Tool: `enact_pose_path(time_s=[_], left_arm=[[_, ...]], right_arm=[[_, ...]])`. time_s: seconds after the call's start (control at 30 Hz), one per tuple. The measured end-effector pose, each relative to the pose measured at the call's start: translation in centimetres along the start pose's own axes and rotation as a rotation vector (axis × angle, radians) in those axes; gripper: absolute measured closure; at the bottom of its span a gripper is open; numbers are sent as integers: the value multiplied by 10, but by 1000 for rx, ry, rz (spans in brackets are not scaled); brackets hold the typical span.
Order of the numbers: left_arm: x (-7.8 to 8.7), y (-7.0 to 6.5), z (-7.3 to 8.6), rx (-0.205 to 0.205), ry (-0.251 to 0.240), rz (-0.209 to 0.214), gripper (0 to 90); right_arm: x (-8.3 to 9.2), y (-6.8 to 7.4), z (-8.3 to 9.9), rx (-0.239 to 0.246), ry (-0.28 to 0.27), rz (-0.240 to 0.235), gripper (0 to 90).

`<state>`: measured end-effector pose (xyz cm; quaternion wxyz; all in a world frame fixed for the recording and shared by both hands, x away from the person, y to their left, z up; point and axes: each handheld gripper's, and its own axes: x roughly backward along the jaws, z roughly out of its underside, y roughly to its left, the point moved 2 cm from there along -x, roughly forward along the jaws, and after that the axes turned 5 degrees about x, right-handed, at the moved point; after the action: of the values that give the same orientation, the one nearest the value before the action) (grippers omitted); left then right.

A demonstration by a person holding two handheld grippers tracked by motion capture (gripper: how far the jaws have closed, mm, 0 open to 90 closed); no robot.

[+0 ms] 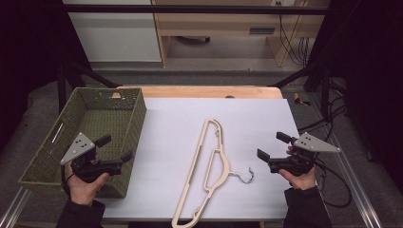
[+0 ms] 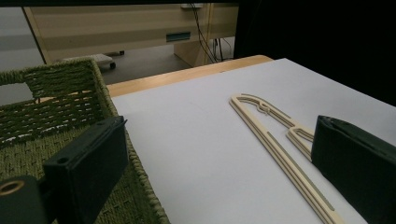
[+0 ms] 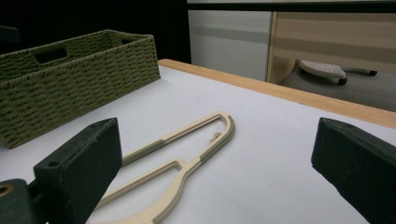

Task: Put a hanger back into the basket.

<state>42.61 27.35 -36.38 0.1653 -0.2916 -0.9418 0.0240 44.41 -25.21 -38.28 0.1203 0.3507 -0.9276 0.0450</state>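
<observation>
Fingers spread wide and empty, the left gripper (image 1: 114, 148) hovers over the near corner of a green woven basket (image 1: 45, 156) while the right gripper (image 1: 273, 147) hangs open above the counter's (image 1: 247, 118) right edge. Between them, well apart from both, a cream clothes hanger (image 1: 206, 164) lies flat on the white counter, its metal hook (image 1: 246, 176) pointing right.

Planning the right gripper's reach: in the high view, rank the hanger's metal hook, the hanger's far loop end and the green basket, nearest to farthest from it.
1. metal hook, just left of the right gripper.
2. far loop end, mid-table, farther back.
3. green basket, at the table's left edge.
</observation>
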Motion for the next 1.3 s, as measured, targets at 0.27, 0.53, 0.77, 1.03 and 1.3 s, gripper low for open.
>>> enact_pose_path(time_s=[0.27,0.53,0.77,1.03,1.3], left_arm=[[-1,-2,1,-9,13,-4,40],[-2,-5,2,-15,21,-3,40],[-7,-9,4,-24,40,4,40],[-10,-13,6,-38,55,8,40],[-13,-19,7,-50,65,20,40]], right_arm=[[-8,5,2,26,50,-24,67],[-23,15,7,51,107,-71,98],[-41,26,19,105,203,-130,184],[-62,33,39,135,321,-189,282],[-74,34,58,156,412,-223,410]])
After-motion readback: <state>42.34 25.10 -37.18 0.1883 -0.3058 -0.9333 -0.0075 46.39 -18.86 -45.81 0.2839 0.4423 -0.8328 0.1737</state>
